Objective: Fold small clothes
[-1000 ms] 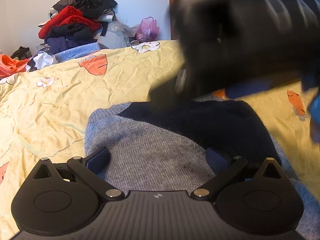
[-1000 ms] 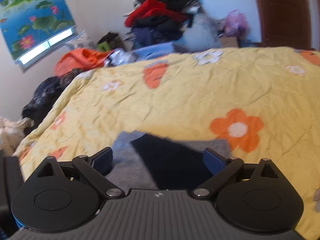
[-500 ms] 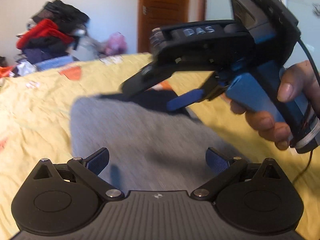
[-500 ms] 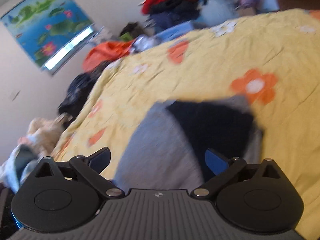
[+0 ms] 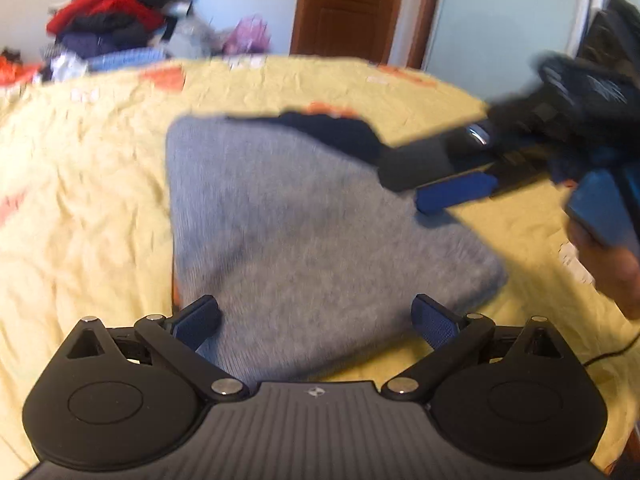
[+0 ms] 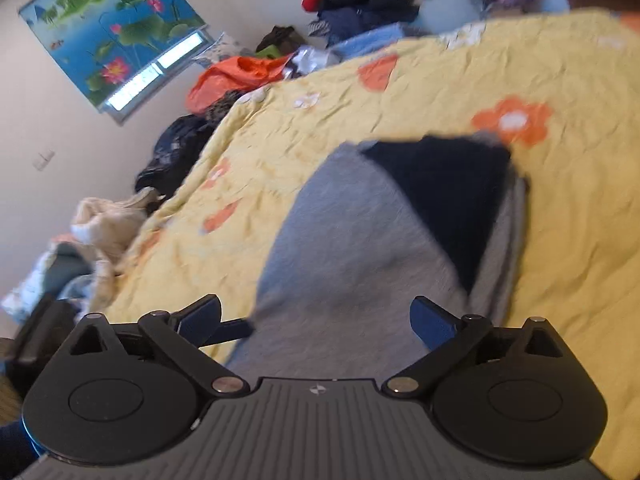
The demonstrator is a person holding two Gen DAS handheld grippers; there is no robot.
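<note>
**On the bed, both claws drawn back from the folded knit**

On the yellow flowered bedspread (image 5: 100, 200) lay the grey and navy garment (image 5: 288, 216), already doubled into a compact wedge, navy panel at the far end. Half a second before, hung directly over the cloth, the right claw (image 5: 436, 184); now sat off at the garment's right edge, blurred with motion, pads parted and pinching nothing. Pulled back and raised as well, the left claw (image 5: 316, 316), jaws spread wide with grey knit showing between them but none caught. From the right wrist camera, seen again: right claw (image 6: 316, 314) open above the near end of the garment (image 6: 360, 240), nothing held.

Judged from that: fold released and holding its shape, this piece likely finished or awaiting a last tuck.

No basket, box or bin visible anywhere. Only loose heaps: a pile of clothes (image 5: 116, 16) beyond the bed's far edge, more garments (image 6: 104, 220) off its left side.
</note>
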